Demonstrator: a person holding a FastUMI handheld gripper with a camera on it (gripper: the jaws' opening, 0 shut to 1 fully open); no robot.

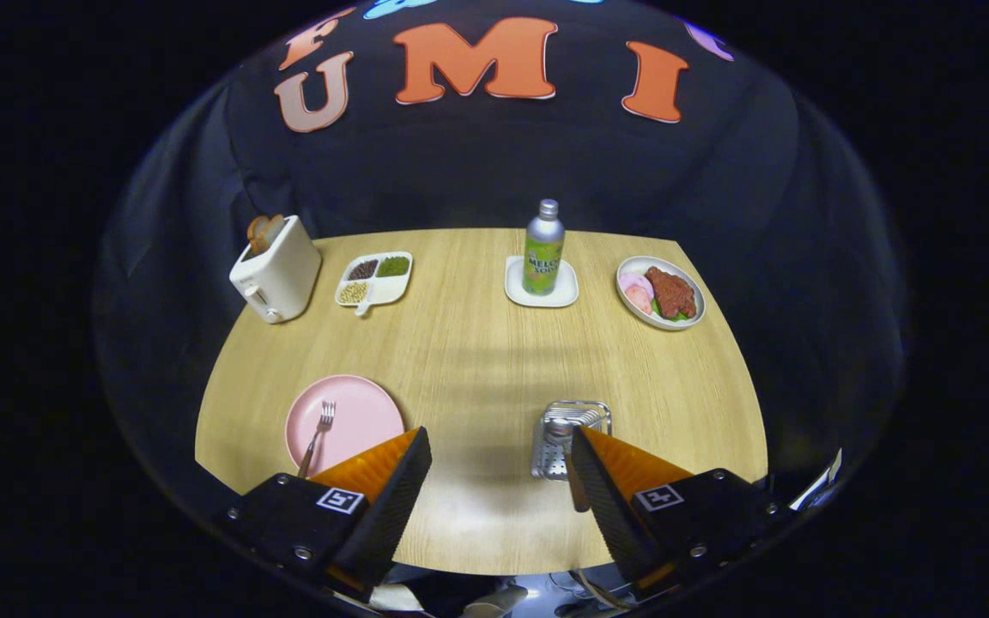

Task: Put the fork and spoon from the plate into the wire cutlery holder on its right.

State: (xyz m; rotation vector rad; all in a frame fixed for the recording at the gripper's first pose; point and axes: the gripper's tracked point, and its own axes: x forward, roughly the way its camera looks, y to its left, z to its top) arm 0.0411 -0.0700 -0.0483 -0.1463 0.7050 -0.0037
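Here the gripper hangs above the near edge of the counter, its jaws wide apart and holding nothing. The pink plate lies just ahead of the left finger, and the fork rests on it, tines away from the camera and handle running toward that finger. The spoon is not plainly seen on the plate; a rounded metal shape inside the wire holder may be it, but that is too small to be sure. The holder stands right of the plate, just ahead of the right finger, whose tip overlaps its near corner.

Farther back stand a toaster, a divided dish, a bottle on a coaster, and a plate of food.

By my reading, the fork is the step in hand, with the grasp not yet begun. The next move calls for swinging left over the plate, lowering, and closing across the thin handle, which lies flat and gives little to pinch. Then it must be tipped upright to drop into the holder.
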